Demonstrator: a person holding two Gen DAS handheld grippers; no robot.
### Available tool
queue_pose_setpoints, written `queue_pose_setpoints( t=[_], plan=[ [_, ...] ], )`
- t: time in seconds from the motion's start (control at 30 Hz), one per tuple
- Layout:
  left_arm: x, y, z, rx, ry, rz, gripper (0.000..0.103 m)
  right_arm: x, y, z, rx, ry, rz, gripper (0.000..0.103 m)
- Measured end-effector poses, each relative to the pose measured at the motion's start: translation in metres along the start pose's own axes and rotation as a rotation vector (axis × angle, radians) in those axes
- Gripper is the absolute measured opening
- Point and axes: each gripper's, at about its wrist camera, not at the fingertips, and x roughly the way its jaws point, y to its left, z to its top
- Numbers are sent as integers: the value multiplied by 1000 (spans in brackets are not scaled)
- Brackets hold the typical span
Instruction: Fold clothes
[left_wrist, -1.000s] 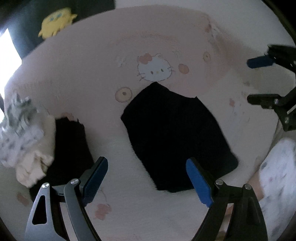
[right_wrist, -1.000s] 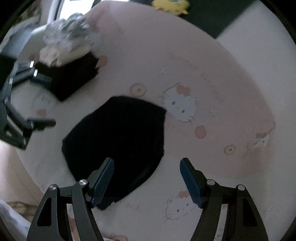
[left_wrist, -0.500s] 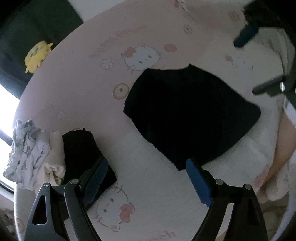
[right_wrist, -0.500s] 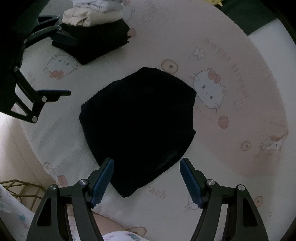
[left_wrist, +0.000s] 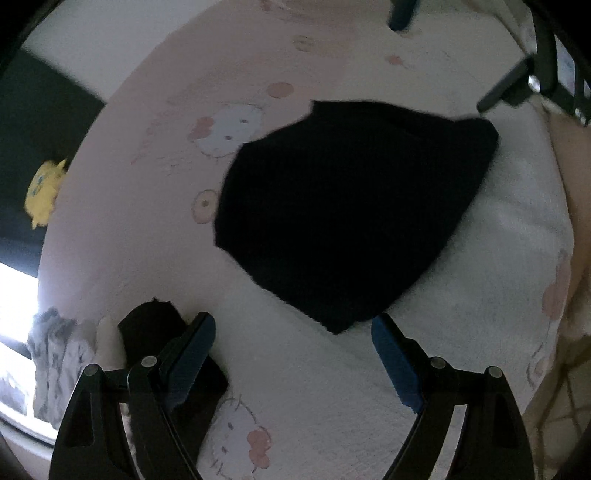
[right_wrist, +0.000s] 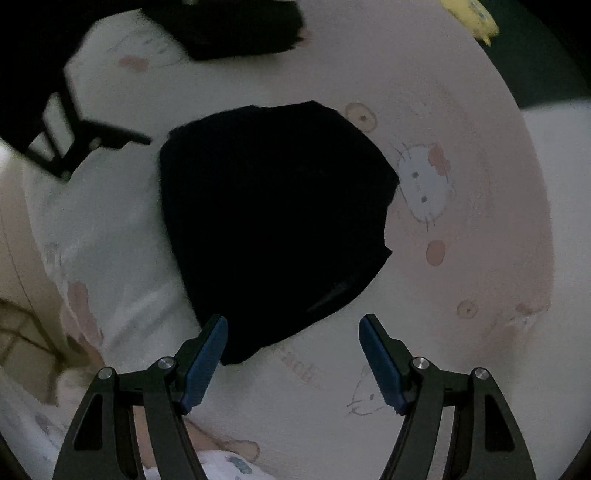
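Left gripper (left_wrist: 291, 354) fingers spread wide, holding nothing, hovering just off the near corner of the black folded knit garment (left_wrist: 351, 221). Right gripper (right_wrist: 291, 354) fingers also spread and empty, at the opposite near edge of the same garment (right_wrist: 273, 221). Garment lies flat on the pink-and-white cartoon-cat print blanket (left_wrist: 147, 240), compact, apparently already folded at least once. Stack of folded clothes (left_wrist: 110, 350), black, cream and grey-patterned, sits beside the left gripper. Judgement: several items done; this 1 likely needs a final fold or transfer to the stack. Yellow plush toy (left_wrist: 42, 192) far off.
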Motion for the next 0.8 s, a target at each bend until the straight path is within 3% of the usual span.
queue_pose_setpoints(
  t=[0.13, 0.37, 0.43, 0.63, 0.8],
  plan=[
    [-1, -24, -3, 162, -30, 38, 86, 2, 20, -4, -63, -1, -20, 73],
    [11, -58, -15, 479, -76, 171, 86, 15, 49, -7, -199, 0, -76, 73],
    [15, -62, -15, 520, -86, 179, 86, 22, 55, -9, -231, 7, -79, 73],
    [26, -55, -4, 506, -74, 190, 86, 41, 69, -17, -319, 26, -118, 73],
    [36, -58, 4, 533, -87, 275, 86, 48, 71, -18, -342, -2, -185, 73]
  ],
)
